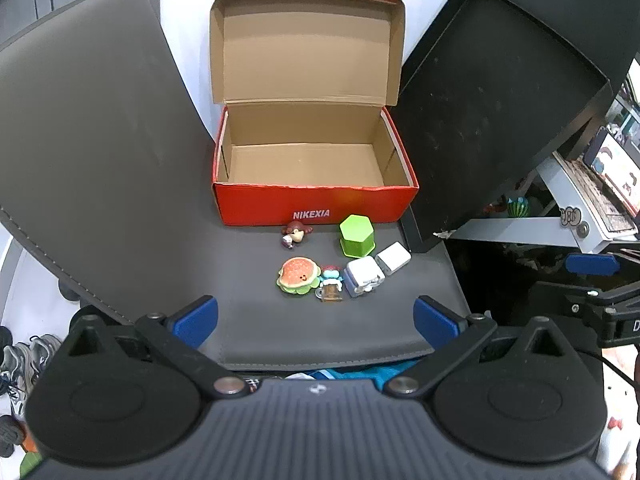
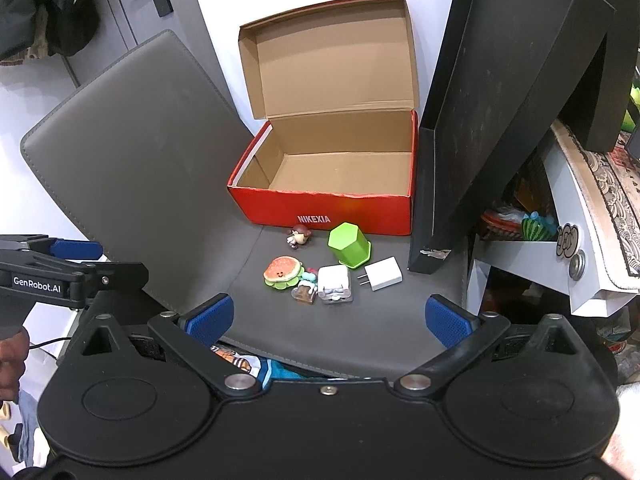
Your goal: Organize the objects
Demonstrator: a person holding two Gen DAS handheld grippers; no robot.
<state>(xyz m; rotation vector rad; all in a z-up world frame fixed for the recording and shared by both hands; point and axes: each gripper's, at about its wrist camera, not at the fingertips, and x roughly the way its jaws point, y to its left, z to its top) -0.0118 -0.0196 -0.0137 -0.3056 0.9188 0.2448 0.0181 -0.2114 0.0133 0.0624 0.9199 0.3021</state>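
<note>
An open red shoebox [image 1: 316, 208] [image 2: 340, 212], empty inside, stands at the back of a grey chair seat [image 1: 320, 328] [image 2: 352, 332]. In front of it lie a small brown-haired figurine [image 1: 295, 234] [image 2: 300, 236], a green hexagonal cup [image 1: 357, 236] [image 2: 349, 245], a burger toy [image 1: 298, 275] [image 2: 282, 272], a small blue-and-red figure [image 1: 331, 273], a beer-mug charm [image 1: 330, 292] [image 2: 305, 294], a white cube plug [image 1: 363, 277] [image 2: 335, 283] and a white charger [image 1: 394, 258] [image 2: 383, 273]. My left gripper [image 1: 316, 320] and right gripper [image 2: 328, 320] hover open over the seat's front edge, holding nothing.
The grey chair back [image 1: 92, 168] [image 2: 132, 160] rises on the left. A black box lid [image 1: 492, 112] [image 2: 500, 112] leans on the right beside the shoebox. A white drawer unit [image 2: 576, 264] with small items stands further right. Shoes [image 1: 24, 360] lie on the floor at left.
</note>
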